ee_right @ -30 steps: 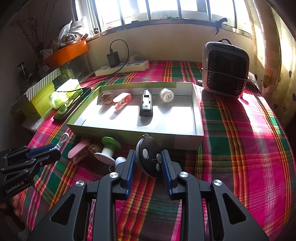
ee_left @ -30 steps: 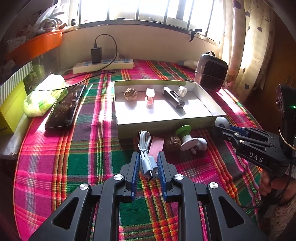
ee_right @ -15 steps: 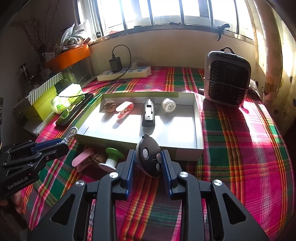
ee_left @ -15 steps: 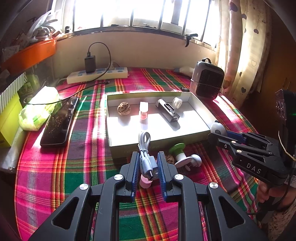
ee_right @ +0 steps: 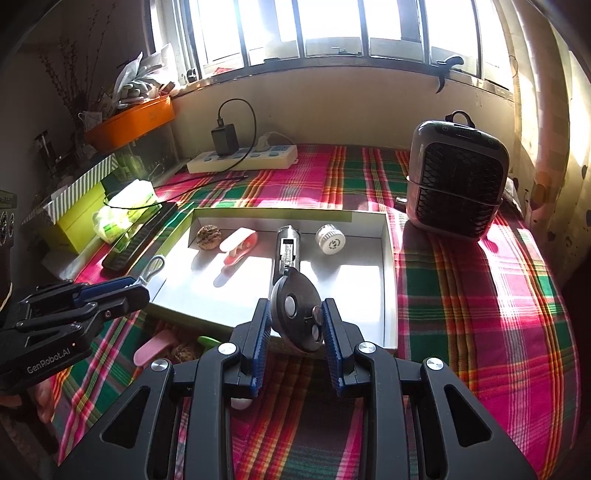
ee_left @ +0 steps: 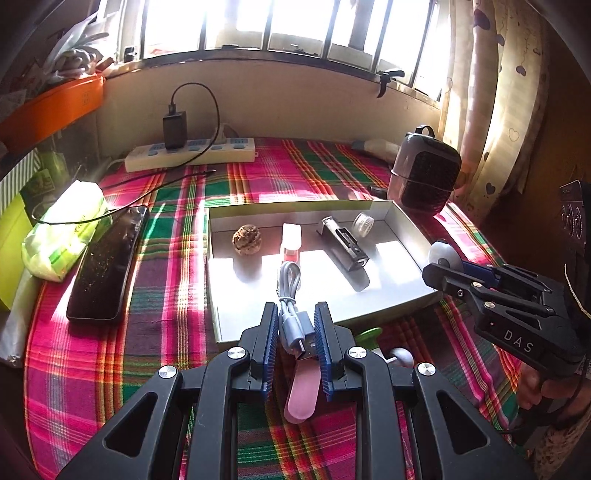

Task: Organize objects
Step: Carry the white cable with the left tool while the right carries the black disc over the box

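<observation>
Where the plaid cloth (ee_left: pixel 166 280) meets the window side, a shallow white box (ee_left: pixel 408 225) holds a walnut (ee_left: pixel 246 239), a pink clip (ee_left: pixel 291 240), a dark oblong device (ee_left: pixel 345 243) and a small white round cap (ee_left: pixel 363 223) in a row. The left gripper (ee_left: pixel 295 345) is closed narrowly on a bundled grey USB cable (ee_left: pixel 291 314), above the box's near wall. The right gripper (ee_right: pixel 295 328) clamps a dark round disc (ee_right: pixel 295 314) over the box's near edge. Another pink clip (ee_right: pixel 153 347) lies on the cloth outside.

Sunlit barred window (ee_right: pixel 332 29) above a plaid-clothed table (ee_right: pixel 461 288), patterned curtain (ee_left: pixel 491 92) alongside.
</observation>
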